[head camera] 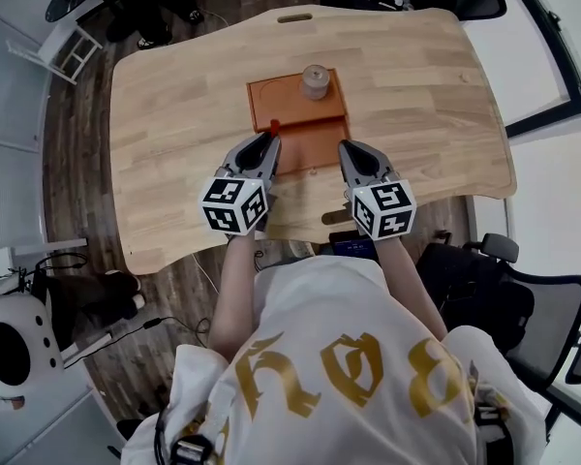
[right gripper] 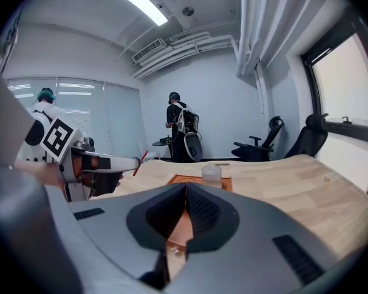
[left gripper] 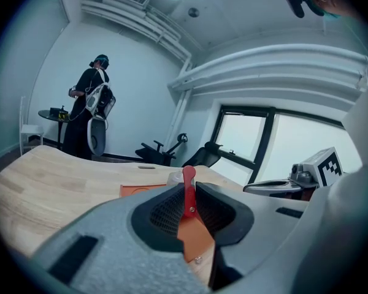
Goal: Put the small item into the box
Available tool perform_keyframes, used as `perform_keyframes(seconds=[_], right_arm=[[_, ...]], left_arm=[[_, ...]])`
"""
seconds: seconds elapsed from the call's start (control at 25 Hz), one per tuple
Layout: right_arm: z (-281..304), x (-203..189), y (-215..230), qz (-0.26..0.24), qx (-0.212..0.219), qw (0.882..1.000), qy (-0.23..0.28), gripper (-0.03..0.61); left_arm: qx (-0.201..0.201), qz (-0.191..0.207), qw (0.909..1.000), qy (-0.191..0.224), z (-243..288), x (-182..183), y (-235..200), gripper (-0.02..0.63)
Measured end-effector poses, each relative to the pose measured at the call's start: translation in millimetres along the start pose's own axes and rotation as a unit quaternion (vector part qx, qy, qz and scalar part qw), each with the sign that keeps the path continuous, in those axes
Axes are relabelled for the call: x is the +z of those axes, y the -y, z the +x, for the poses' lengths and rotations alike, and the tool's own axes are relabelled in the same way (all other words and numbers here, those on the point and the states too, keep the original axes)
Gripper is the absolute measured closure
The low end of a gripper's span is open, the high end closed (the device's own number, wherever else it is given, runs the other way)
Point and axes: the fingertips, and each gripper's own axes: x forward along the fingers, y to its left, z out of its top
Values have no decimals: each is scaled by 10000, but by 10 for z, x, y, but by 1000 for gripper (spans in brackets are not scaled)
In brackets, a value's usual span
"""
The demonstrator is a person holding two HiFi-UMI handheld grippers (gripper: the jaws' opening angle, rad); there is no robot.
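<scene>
The small red item [left gripper: 188, 192], a thin strip, is pinched upright between the jaws of my left gripper [head camera: 270, 139], which are shut down to just its thickness. In the head view its tip hangs at about 9 o'clock on the orange box [head camera: 271, 100], at or just over that edge and not yet inside. The box lies flat mid-table [head camera: 174, 114], dead ahead at 12 o'clock from me. A small pale jar [head camera: 316, 81] stands on its far half at 12 o'clock. I cannot tell whether the near half is a lid or a second compartment. My right gripper [head camera: 347, 147] sits at roughly 4 o'clock of the box, jaws pressed together with nothing between them, tips near the box's near corner. I judge the pick to be done and the carry nearly over; the step in hand is the placement. Next I would ease the left gripper toward 1 o'clock until the strip is fully over the box floor and clear of the jar. Then lower it and part the jaws only slightly, the right gripper ready to steady the box.
</scene>
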Motion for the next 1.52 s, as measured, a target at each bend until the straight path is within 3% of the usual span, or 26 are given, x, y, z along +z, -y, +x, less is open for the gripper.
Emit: perform_keyframes(seconds=[0.36, 1.08, 1.24, 1.52], right_arm=[[-145, -67, -18, -55, -104, 9999, -47, 566], [36, 14, 69, -166, -46, 9998, -27, 566], [91, 16, 132, -115, -59, 9999, -45, 566], [276, -95, 138, -20, 80, 9997, -246, 566]], left_arm=[[-6, 485, 9988, 73, 3, 31, 122, 555], [64, 436, 9990, 38, 97, 94, 17, 555], [-136, 378, 9991, 135, 146, 133, 61, 555], [-216, 570, 9977, -311, 288, -94, 63, 555]])
